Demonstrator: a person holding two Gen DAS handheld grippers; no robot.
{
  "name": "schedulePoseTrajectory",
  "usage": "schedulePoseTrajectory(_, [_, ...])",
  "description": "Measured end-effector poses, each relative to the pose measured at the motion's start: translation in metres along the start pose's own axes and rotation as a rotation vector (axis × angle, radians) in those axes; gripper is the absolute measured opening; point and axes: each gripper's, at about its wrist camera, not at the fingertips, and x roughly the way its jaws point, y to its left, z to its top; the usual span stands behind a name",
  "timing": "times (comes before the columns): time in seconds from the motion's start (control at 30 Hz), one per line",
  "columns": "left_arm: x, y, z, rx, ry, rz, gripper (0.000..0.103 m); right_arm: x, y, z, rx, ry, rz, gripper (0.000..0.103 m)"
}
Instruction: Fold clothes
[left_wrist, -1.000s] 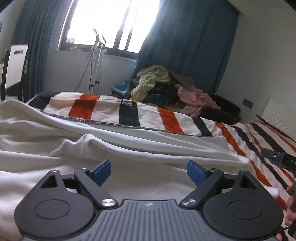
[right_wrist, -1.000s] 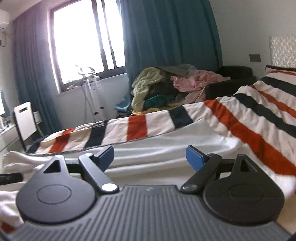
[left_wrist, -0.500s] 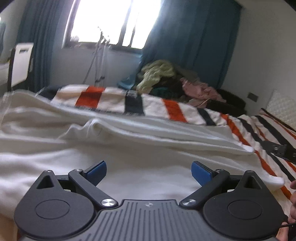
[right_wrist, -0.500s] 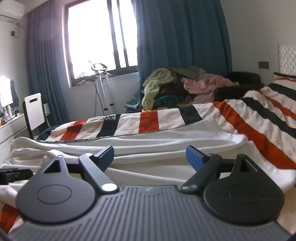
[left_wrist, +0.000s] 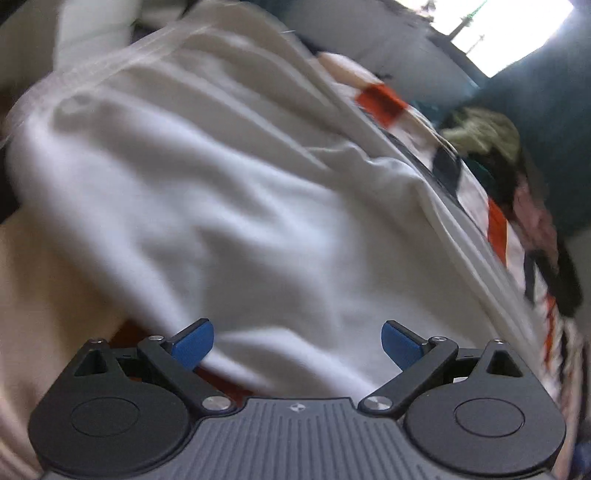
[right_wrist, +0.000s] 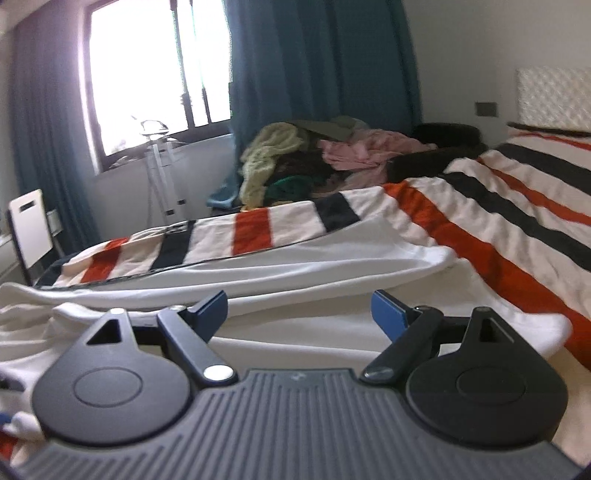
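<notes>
A white garment (left_wrist: 236, 206) lies spread in soft folds over the striped bedspread (left_wrist: 495, 221); the left wrist view is blurred and tilted. My left gripper (left_wrist: 297, 341) points steeply down at the cloth's near edge, jaws wide open, nothing between the blue pads. In the right wrist view the same white garment (right_wrist: 325, 266) stretches across the bed (right_wrist: 517, 229). My right gripper (right_wrist: 299, 314) hovers low over it, open, its blue pads apart and gripping nothing.
A heap of mixed clothes (right_wrist: 317, 158) sits on a dark seat by the blue curtain (right_wrist: 321, 62). A bright window (right_wrist: 155, 70), a white stand (right_wrist: 159, 173) and a white chair (right_wrist: 29, 225) are at the left. A padded headboard (right_wrist: 554, 96) is at right.
My left gripper has rolled sharply and dipped toward the white garment, now looking down at its near edge. The right gripper has stayed nearly still.
</notes>
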Motion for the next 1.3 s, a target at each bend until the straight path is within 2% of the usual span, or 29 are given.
schedulePoseTrajectory(0.1, [-0.017, 0.027, 0.015, -0.104, 0.016, -0.013, 0.098, 0.0, -0.014, 0.0, 0.067, 0.008, -0.004, 0.086])
schedulePoseTrajectory(0.2, [-0.035, 0.06, 0.034, -0.252, -0.001, 0.002, 0.098, 0.002, -0.027, 0.002, 0.133, 0.017, -0.008, 0.086])
schedulePoseTrajectory(0.33, [-0.044, 0.103, 0.056, -0.391, -0.085, 0.035, 0.094, 0.007, -0.041, 0.004, 0.189, 0.043, -0.029, 0.086])
schedulePoseTrajectory(0.47, [-0.026, 0.131, 0.07, -0.527, -0.116, -0.056, 0.092, 0.01, -0.064, 0.007, 0.281, 0.067, -0.037, 0.086])
schedulePoseTrajectory(0.5, [-0.026, 0.135, 0.072, -0.552, -0.127, -0.077, 0.09, 0.011, -0.072, 0.009, 0.308, 0.075, -0.043, 0.086])
schedulePoseTrajectory(0.53, [-0.026, 0.138, 0.074, -0.575, -0.137, -0.098, 0.081, 0.013, -0.082, 0.01, 0.339, 0.085, -0.056, 0.086])
schedulePoseTrajectory(0.6, [-0.032, 0.141, 0.077, -0.563, -0.178, -0.154, 0.07, 0.017, -0.105, 0.013, 0.417, 0.106, -0.083, 0.086])
schedulePoseTrajectory(0.67, [-0.037, 0.143, 0.078, -0.564, -0.214, -0.21, 0.066, 0.021, -0.132, 0.013, 0.507, 0.124, -0.096, 0.086])
schedulePoseTrajectory(0.73, [-0.041, 0.145, 0.077, -0.575, -0.244, -0.263, 0.053, 0.022, -0.157, 0.011, 0.593, 0.143, -0.1, 0.087])
schedulePoseTrajectory(0.8, [-0.045, 0.142, 0.078, -0.546, -0.262, -0.264, 0.046, 0.022, -0.18, 0.006, 0.673, 0.135, -0.087, 0.086])
schedulePoseTrajectory(0.9, [-0.047, 0.137, 0.081, -0.506, -0.257, -0.149, 0.043, 0.02, -0.2, -0.004, 0.707, 0.148, -0.173, 0.086])
schedulePoseTrajectory(0.97, [-0.038, 0.138, 0.083, -0.538, -0.228, -0.078, 0.043, 0.017, -0.212, -0.015, 0.761, 0.159, -0.213, 0.086])
schedulePoseTrajectory(1.03, [-0.031, 0.145, 0.086, -0.592, -0.225, -0.082, 0.042, 0.011, -0.223, -0.026, 0.848, 0.147, -0.239, 0.086])
schedulePoseTrajectory(1.13, [-0.028, 0.146, 0.093, -0.592, -0.25, -0.062, 0.036, 0.007, -0.231, -0.037, 0.936, 0.126, -0.27, 0.08])
schedulePoseTrajectory(1.17, [-0.028, 0.146, 0.095, -0.593, -0.264, -0.06, 0.033, 0.007, -0.233, -0.039, 0.956, 0.124, -0.273, 0.077])
schedulePoseTrajectory(1.23, [-0.029, 0.147, 0.096, -0.603, -0.28, -0.066, 0.019, 0.011, -0.237, -0.045, 0.996, 0.131, -0.272, 0.071])
schedulePoseTrajectory(1.3, [-0.03, 0.149, 0.096, -0.612, -0.297, -0.073, 0.012, 0.018, -0.24, -0.052, 1.037, 0.158, -0.275, 0.071])
